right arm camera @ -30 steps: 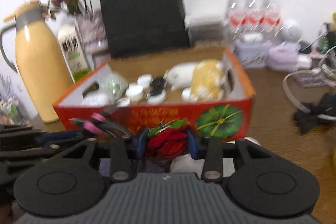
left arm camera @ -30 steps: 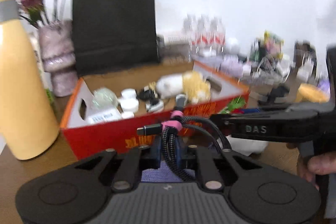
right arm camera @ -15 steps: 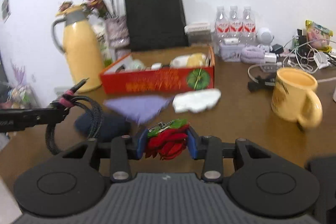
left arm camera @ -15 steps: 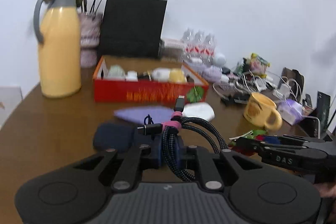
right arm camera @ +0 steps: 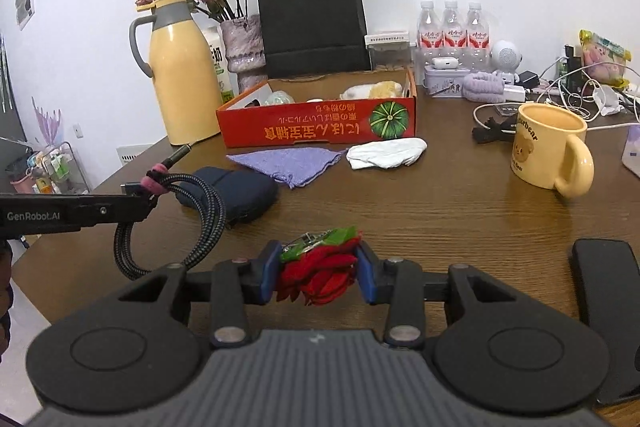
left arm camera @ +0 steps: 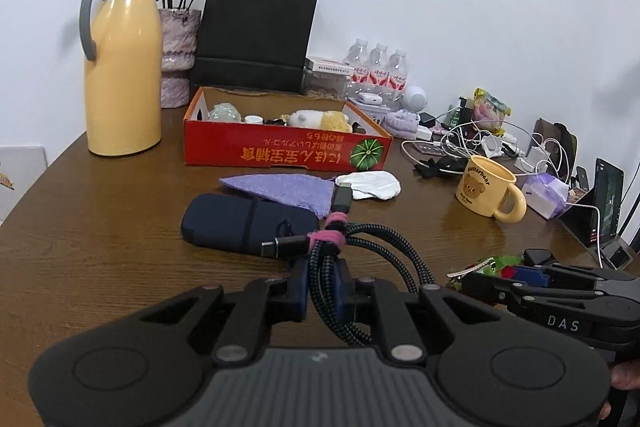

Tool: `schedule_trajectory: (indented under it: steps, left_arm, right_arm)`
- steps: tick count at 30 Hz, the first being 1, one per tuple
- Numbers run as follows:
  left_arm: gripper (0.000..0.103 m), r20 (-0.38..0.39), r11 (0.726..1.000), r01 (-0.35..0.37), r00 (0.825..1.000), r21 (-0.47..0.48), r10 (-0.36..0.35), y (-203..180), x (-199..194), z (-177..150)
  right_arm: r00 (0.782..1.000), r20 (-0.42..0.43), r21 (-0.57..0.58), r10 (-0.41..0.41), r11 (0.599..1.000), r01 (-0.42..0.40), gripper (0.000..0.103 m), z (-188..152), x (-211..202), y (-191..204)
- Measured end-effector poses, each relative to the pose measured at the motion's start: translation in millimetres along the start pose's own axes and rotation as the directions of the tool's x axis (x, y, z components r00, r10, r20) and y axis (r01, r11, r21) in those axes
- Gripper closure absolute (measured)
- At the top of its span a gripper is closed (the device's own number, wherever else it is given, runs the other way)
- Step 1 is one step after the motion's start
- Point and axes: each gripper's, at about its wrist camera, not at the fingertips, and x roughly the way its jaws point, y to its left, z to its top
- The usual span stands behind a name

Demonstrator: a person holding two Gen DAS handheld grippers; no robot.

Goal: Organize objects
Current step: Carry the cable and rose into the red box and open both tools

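- round brown wooden table (left arm camera: 100,227) carries everything, pretty cluttered along the wall side
- black paper shopping bag (right arm camera: 312,23) stands upright against the white wall, right behind the box
- tall yellow thermos jug with grey handle (left arm camera: 120,67) sits left of the box
- low red cardboard box with pumpkin print (left arm camera: 280,147) holds small jars and a white-yellow plush toy
- dark navy soft pouch (left arm camera: 244,223) lies flat in front of the box, beside a lilac knitted cloth (right arm camera: 288,163) and a crumpled white cloth (right arm camera: 386,153)
- yellow bear mug (right arm camera: 548,147) stands off to the right, well apart from the box
- left gripper (left arm camera: 324,287) is clamped on a coiled black braided cable with pink ties (left arm camera: 340,255), held above the table
- right gripper (right arm camera: 318,273) pinches a red fabric hair clip with green leaves (right arm camera: 320,267), also clear of the table
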Motion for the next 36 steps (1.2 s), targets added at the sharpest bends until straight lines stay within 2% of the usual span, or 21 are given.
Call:
schedule_trajectory:
  steps: [5, 9, 12, 17, 19, 21, 23, 25, 28, 29, 30, 31, 32, 33, 34, 35, 36]
  left_arm:
    - [0.092, -0.007, 1.0, 0.002, 1.0, -0.011, -0.002, 9, 14, 5]
    - [0.092, 0.031, 1.0, 0.018, 0.999, 0.0, -0.018, 24, 32, 30]
    - [0.092, 0.055, 0.999, 0.045, 0.997, 0.031, -0.047, 36, 56, 68]
    - [0.092, 0.084, 0.994, 0.041, 0.995, 0.102, -0.049, 52, 121, 155]
    - [0.092, 0.061, 0.994, 0.034, 0.997, 0.105, -0.04, 58, 157, 185]
    - [0.092, 0.026, 0.992, 0.008, 1.0, 0.122, -0.011, 62, 198, 208]
    - [0.092, -0.044, 0.993, 0.006, 0.999, 0.121, -0.001, 67, 244, 223]
    - [0.092, -0.112, 0.993, -0.001, 0.994, 0.117, 0.014, 74, 281, 227]
    - [0.09, -0.245, 0.99, 0.009, 0.969, 0.141, 0.027, 80, 331, 216]
    - [0.086, -0.28, 0.989, -0.005, 0.959, 0.149, 0.047, 80, 342, 209]
    - [0.084, -0.284, 0.987, -0.007, 0.957, 0.162, 0.054, 81, 346, 204]
    - [0.082, -0.277, 0.984, 0.002, 0.96, 0.177, 0.048, 81, 346, 200]
    - [0.076, -0.269, 0.984, 0.022, 0.963, 0.176, 0.027, 82, 343, 198]
    - [0.065, -0.259, 0.985, 0.034, 0.966, 0.167, 0.01, 82, 338, 199]
    - [0.06, -0.239, 0.986, 0.042, 0.971, 0.16, -0.003, 83, 332, 202]
    - [0.052, -0.211, 0.987, 0.039, 0.978, 0.156, -0.005, 84, 324, 206]
    - [0.05, -0.182, 0.988, 0.025, 0.983, 0.154, 0.004, 85, 316, 211]
  right_arm:
    - [1.0, -0.013, 0.001, -0.003, 1.0, 0.003, 0.063, 6, 13, -3]
    - [1.0, 0.006, 0.007, 0.027, 1.0, -0.027, 0.063, 29, 32, -8]
    - [0.996, 0.045, 0.029, 0.082, 0.996, -0.084, 0.063, 62, 55, -16]
    - [0.987, 0.131, 0.009, 0.097, 0.995, -0.099, 0.063, 138, 107, -26]
    - [0.985, 0.142, 0.031, 0.102, 0.994, -0.107, 0.062, 169, 135, -35]
    - [0.986, 0.113, 0.091, 0.122, 0.987, -0.132, 0.062, 196, 171, -48]
    - [0.988, 0.078, 0.155, 0.132, 0.978, -0.142, 0.062, 214, 209, -60]
    - [0.994, 0.039, 0.174, 0.101, 0.979, -0.106, 0.062, 224, 240, -64]
    - [0.998, -0.029, 0.16, 0.063, 0.985, -0.058, 0.062, 226, 281, -64]
    - [0.997, -0.053, 0.149, 0.048, 0.988, -0.04, 0.059, 225, 293, -63]
    - [0.997, -0.07, 0.144, 0.037, 0.989, -0.027, 0.059, 223, 304, -62]
    - [0.996, -0.089, 0.135, 0.03, 0.991, -0.017, 0.058, 219, 312, -60]
    - [0.995, -0.101, 0.126, 0.029, 0.992, -0.016, 0.052, 217, 318, -59]
    - [0.994, -0.102, 0.12, 0.026, 0.993, -0.014, 0.049, 214, 322, -59]
    - [0.995, -0.098, 0.123, 0.021, 0.992, -0.009, 0.043, 213, 323, -60]
    - [0.995, -0.094, 0.129, 0.025, 0.992, -0.013, 0.043, 212, 324, -61]
    - [0.995, -0.091, 0.135, 0.031, 0.991, -0.019, 0.043, 211, 322, -61]
